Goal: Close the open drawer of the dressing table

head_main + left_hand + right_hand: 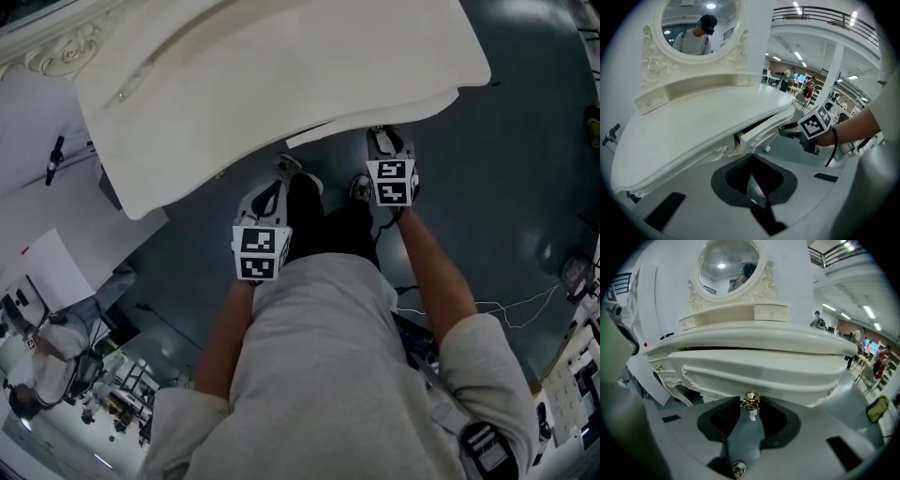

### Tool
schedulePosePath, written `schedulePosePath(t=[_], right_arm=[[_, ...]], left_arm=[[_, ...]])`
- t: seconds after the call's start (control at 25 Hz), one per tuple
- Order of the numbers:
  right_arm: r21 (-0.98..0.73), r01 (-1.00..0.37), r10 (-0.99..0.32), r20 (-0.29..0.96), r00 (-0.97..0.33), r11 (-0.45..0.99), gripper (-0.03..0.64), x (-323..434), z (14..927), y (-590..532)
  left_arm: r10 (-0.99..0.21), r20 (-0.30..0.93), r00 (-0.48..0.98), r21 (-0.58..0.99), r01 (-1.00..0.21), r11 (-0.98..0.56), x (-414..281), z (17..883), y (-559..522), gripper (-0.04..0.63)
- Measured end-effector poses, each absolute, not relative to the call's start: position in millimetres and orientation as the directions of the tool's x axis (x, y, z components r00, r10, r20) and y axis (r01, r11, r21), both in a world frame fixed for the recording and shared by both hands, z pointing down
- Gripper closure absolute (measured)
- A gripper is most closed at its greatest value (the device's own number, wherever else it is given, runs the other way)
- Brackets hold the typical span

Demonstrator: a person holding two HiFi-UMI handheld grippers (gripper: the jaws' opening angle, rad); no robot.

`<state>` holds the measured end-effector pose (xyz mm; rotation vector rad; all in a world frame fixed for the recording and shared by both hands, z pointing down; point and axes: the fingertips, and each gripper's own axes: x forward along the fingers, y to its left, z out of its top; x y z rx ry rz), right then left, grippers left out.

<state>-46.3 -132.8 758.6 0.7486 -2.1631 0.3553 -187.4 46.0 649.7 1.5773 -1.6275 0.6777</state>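
The white dressing table (281, 66) fills the top of the head view. Its wide front drawer (754, 376) stands slightly out from under the tabletop; the gap shows in the left gripper view above the drawer (759, 133). My right gripper (751, 412) is shut with its tips on the drawer's gold knob (750, 401); from above the right gripper (389, 155) sits at the drawer front (361, 125). My left gripper (752, 180) is shut and holds nothing, and this left gripper (267, 202) hangs back from the table's left front edge.
An oval mirror (729, 266) with small drawers (771, 311) rises at the table's back. Carved table legs (677, 387) stand to the left. Thin cables (506, 309) lie on the dark floor at right. People stand in the far hall (806, 86).
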Motion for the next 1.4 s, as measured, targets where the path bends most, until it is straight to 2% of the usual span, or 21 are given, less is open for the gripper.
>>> schedulePosePath(t=[0.72,1.4], right_arm=[[-0.008,-0.610,-0.390,0.762,-0.517,0.792,0.480,-62,762,-145],[-0.011,-0.594,-0.376,0.764,-0.524,0.805,0.480,-81,760,-162]], left_arm=[[-0.575,0.814,0.077,0.131,-0.990,0.053,-185,658,25,0.589],[-0.577,0.816,0.031,0.130,-0.983,0.132,-200,655,26,0.589]])
